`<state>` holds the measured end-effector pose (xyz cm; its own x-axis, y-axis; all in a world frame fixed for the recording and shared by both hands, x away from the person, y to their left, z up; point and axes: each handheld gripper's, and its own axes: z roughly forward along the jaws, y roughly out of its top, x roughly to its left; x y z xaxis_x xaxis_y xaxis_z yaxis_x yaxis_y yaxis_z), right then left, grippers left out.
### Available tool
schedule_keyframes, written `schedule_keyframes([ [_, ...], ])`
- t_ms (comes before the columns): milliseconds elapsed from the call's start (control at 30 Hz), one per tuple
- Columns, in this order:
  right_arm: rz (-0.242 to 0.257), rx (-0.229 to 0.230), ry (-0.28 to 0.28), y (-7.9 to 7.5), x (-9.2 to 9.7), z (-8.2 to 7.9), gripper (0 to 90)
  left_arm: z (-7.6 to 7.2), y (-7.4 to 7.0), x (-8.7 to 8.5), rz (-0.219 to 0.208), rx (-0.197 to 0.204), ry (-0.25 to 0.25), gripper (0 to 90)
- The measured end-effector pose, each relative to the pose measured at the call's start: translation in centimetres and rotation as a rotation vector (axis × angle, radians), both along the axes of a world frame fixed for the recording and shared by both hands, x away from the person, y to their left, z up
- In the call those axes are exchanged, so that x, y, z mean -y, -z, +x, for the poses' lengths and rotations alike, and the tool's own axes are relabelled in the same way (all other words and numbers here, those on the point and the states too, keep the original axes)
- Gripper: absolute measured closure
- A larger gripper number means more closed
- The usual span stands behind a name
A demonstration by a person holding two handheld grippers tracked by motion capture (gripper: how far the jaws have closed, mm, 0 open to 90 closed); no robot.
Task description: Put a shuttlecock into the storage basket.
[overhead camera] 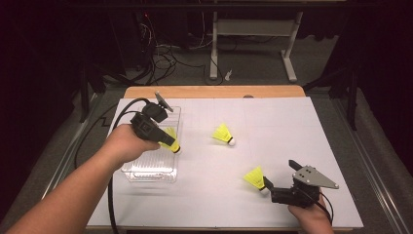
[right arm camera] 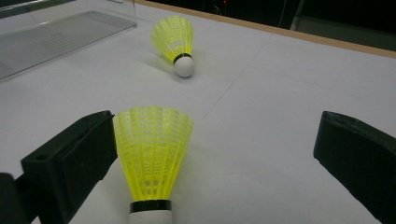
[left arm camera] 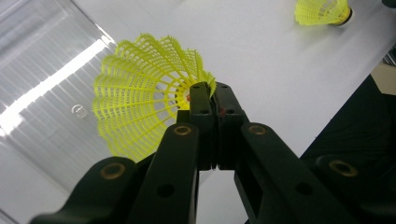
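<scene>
My left gripper [overhead camera: 168, 140] hangs over the clear plastic box [overhead camera: 146, 168], shut on the skirt edge of a yellow shuttlecock [overhead camera: 171, 138]. In the left gripper view the two jaws [left arm camera: 212, 93] pinch the mesh rim of this shuttlecock [left arm camera: 140, 102], with the box [left arm camera: 42, 93] below. My right gripper [overhead camera: 280, 174] rests at the front right and is open. A second shuttlecock [overhead camera: 255, 178] lies between its jaws [right arm camera: 217, 140], close to the left pad, with its cork toward the camera [right arm camera: 152, 149]. A third shuttlecock [overhead camera: 223, 134] lies mid-table [right arm camera: 175, 42].
White paper [overhead camera: 272, 126] covers the wooden table. The clear box stands at the left of the sheet [right arm camera: 60, 37]. Cables trail from both grippers, and the left one loops over the table's left edge. Beyond the far edge are table legs and floor cables.
</scene>
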<state>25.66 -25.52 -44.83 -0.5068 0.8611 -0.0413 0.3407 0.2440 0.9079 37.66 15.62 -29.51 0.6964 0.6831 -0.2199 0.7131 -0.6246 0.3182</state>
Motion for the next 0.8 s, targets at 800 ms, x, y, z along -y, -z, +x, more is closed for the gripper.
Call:
schedule_keyframes([
  [800, -0.002, 0.001, -0.001, 0.0, 0.0, 0.0, 0.1, 1.8, 0.5, -6.5, 0.041, -0.004, -0.172, 88.6],
])
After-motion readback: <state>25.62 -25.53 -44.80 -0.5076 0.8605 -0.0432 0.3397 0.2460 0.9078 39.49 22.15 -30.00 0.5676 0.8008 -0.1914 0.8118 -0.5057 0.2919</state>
